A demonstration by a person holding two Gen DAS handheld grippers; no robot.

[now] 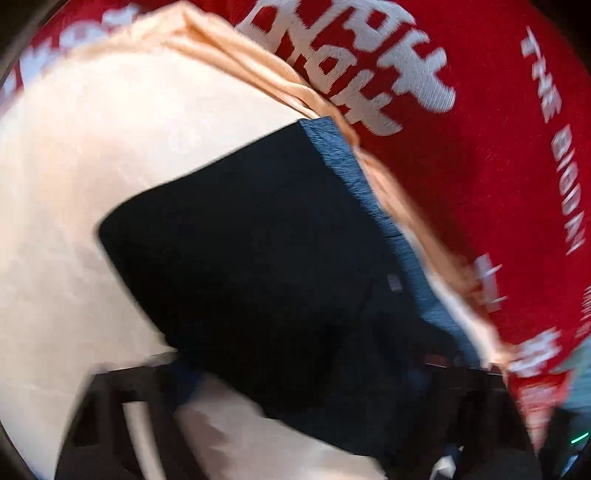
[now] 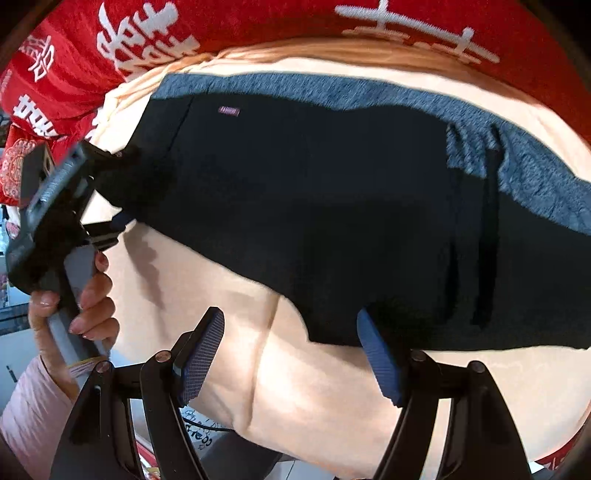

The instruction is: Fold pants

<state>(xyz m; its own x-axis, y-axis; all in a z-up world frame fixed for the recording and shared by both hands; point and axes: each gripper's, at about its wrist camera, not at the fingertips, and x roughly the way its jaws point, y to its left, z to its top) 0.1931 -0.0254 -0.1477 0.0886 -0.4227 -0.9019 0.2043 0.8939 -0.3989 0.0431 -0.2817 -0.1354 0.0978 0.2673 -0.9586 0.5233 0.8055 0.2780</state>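
Blue ribbed pads of the right hand-held gripper stand spread nearest the lens, the right pad touching the near hem of the dark pants without clamping it. The pants lie folded on the cream sheet, grey waistband along the far edge. At the left, the left hand-held gripper pinches a corner of the cloth, with the person's hand on its handle; its own view is blurred. The risks, as I judge them: a pull from that 1 pinched corner can drag the layers askew, and the right pads may close on the sheet too. Farthest lies the red printed cloth.
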